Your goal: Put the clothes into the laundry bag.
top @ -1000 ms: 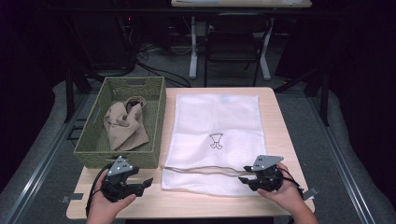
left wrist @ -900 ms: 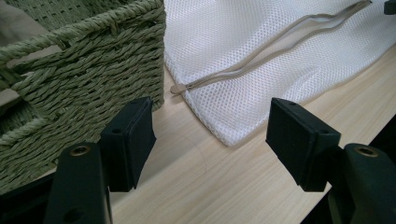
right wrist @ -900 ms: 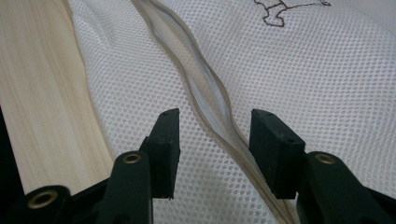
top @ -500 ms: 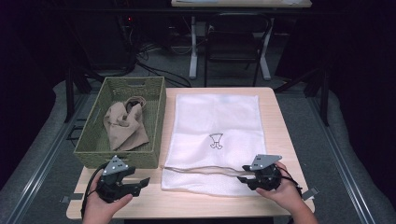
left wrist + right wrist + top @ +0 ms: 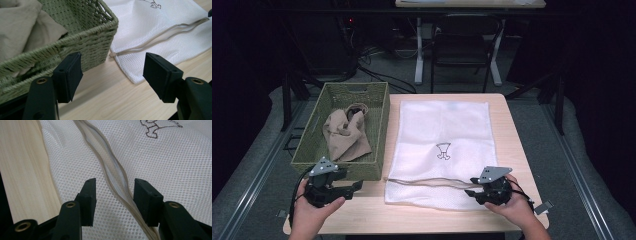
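- Centrally, the wooden table is carrying everything in the scene, with its light grain showing along the near edge and the right side.
- The white mesh bag is lying flat on the right half of the table, its printed dark emblem sitting near the middle of the fabric.
- The green woven basket is standing on the left half of the table, just beside the bag's left edge.
- The beige cloth is lying crumpled inside the basket, toward its middle.
- The bag's grey zipper is running across the near end of the bag, roughly parallel to the table's near edge, and it is gaping slightly along its length.
- The left gripper is hovering over bare table at the basket's near corner, held in the person's left hand; its jaws are standing wide apart with nothing between them, and they are pointing toward the left end of the zipper.
- The right gripper is sitting low over the bag's near right portion, held in the person's right hand; its jaws are standing partly apart, straddling the zipper without pressing on it.
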Demonstrator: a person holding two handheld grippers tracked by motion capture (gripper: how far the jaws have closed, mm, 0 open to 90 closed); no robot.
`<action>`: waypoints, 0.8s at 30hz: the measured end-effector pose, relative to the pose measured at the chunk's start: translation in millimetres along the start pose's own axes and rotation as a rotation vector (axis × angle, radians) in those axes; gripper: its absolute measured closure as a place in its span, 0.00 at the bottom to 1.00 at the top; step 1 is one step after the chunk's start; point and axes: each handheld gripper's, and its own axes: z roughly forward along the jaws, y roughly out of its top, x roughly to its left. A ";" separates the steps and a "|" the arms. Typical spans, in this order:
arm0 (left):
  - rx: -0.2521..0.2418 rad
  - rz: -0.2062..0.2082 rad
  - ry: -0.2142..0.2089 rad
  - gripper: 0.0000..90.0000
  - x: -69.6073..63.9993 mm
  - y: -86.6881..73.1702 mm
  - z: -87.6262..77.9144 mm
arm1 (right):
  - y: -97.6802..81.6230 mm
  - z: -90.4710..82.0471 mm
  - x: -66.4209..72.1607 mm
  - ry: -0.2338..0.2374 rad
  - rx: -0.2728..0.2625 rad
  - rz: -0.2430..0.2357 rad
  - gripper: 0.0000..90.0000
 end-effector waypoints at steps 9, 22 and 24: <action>0.045 0.015 0.060 0.29 15.6 29.6 2.9 | -0.1 -2.0 1.3 -0.005 -0.013 0.003 0.59; 0.121 0.001 0.167 0.28 52.1 71.0 20.0 | -0.6 -1.5 0.9 -0.003 -0.015 0.004 0.59; 0.128 -0.009 0.175 0.28 56.3 74.5 22.6 | -0.7 -1.8 0.7 -0.002 -0.017 0.004 0.59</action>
